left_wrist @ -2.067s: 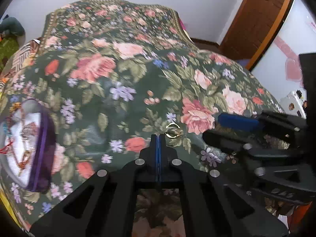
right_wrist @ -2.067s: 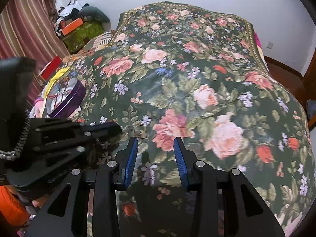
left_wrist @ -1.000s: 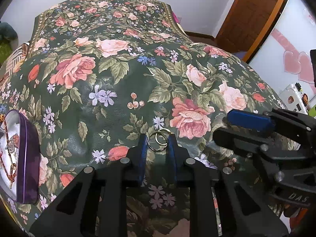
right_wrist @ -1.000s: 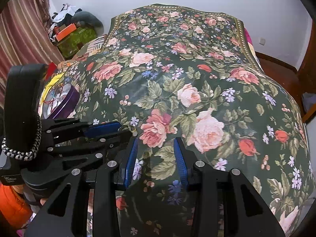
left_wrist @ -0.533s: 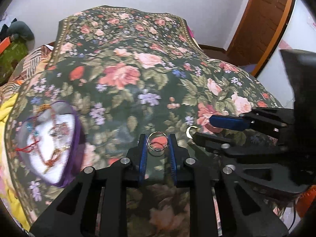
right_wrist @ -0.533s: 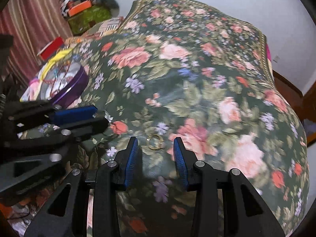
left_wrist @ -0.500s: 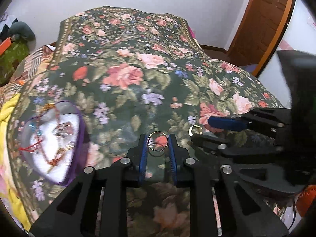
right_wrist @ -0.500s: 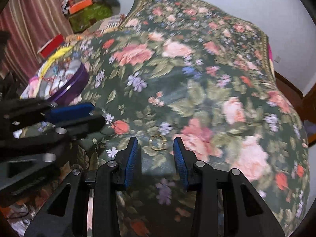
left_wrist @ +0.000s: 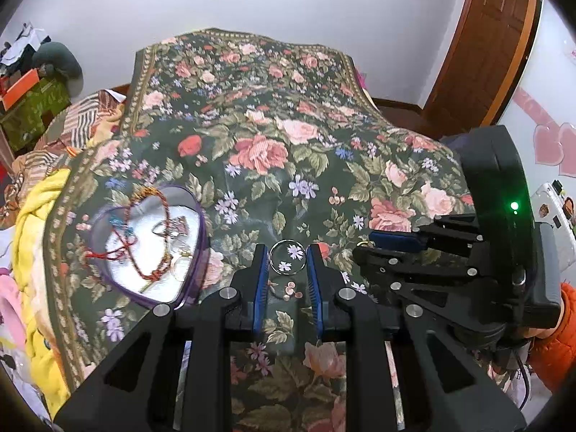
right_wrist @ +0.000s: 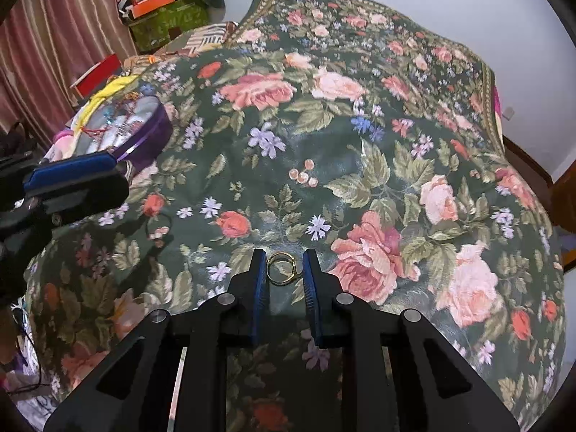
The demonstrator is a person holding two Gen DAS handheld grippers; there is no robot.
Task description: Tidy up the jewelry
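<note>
Two thin metal hoops are in play, one at each of the two grippers. The silver hoop [left_wrist: 288, 257] sits between the blue-padded fingers of the left gripper [left_wrist: 288, 259], its round face turned toward the camera so the bedspread's small flowers show through it. Both pads touch its rim, so the left gripper is pinching the silver hoop across its width. As a plain circle, it has no long axis to name.

The gold hoop [right_wrist: 281, 270] appears between the fingers of the right gripper [right_wrist: 282, 270]. It seems to have a smaller ring overlapping its upper part; whether that is a second hoop or part of the first is unclear. The right gripper's fingers are spread slightly, with the left pad close to the rim and a gap on the right side. Whether the gold hoop is held or lying on the cloth cannot be told.

To the left lies one heart-shaped purple box [left_wrist: 187, 295], open, with a pale lining. Inside are several red and brown cord bracelets [left_wrist: 151, 237] and a few small metal pieces, too tangled to count.

Everything rests on or hovers above one dark green floral bedspread [left_wrist: 273, 108]. An orange sleeve [left_wrist: 554, 345] shows at the right edge, behind the right gripper.
</note>
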